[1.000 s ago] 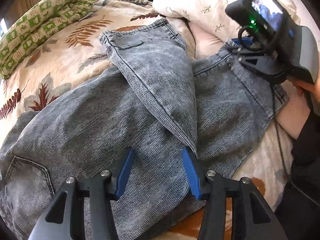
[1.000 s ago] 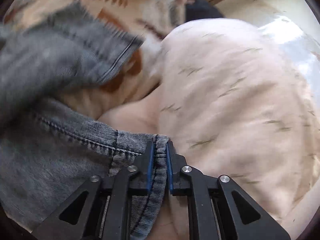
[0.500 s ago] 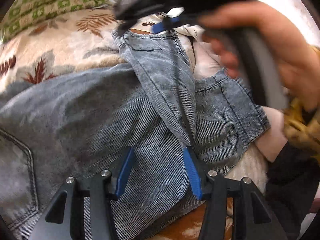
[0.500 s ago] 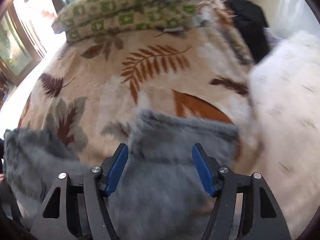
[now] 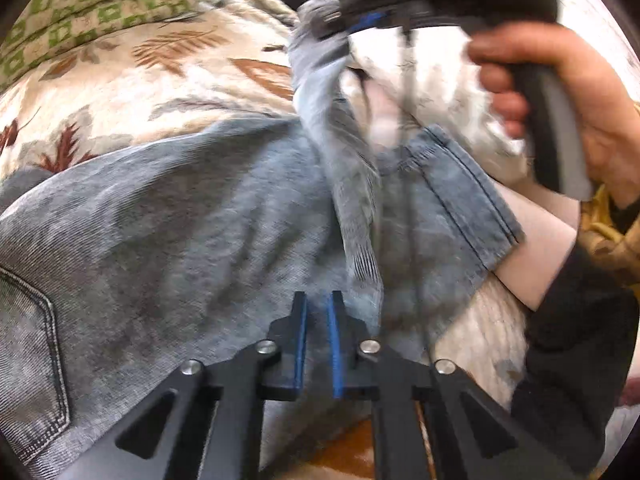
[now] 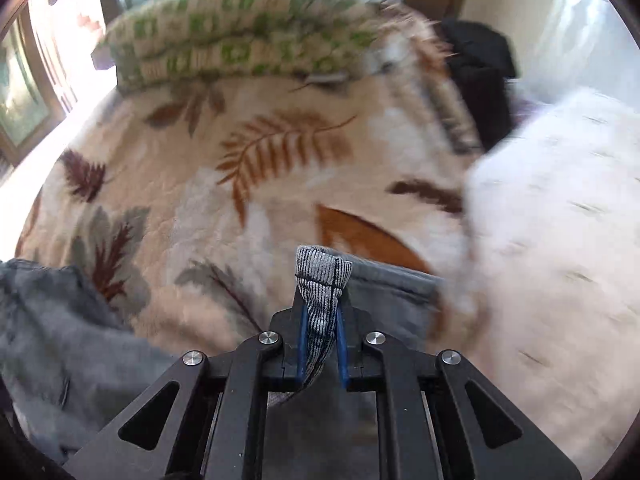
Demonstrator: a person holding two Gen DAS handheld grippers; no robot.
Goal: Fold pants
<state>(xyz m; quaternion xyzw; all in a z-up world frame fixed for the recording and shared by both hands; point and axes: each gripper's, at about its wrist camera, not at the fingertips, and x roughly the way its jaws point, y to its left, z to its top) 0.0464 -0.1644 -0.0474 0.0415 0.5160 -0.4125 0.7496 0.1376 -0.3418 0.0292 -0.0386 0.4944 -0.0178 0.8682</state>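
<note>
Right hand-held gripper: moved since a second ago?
Yes. In the left wrist view, the right hand-held gripper has gone from the jeans' waistband up toward the green checked quilt, lifting a leg hem.

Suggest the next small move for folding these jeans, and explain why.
Probably carry the right gripper on across the jeans, laying the pant leg over the other. Its jaws are shut on the leg's hem, lifted off the leaf-print blanket, while the left gripper, jaws closed, pins the denim.
</note>
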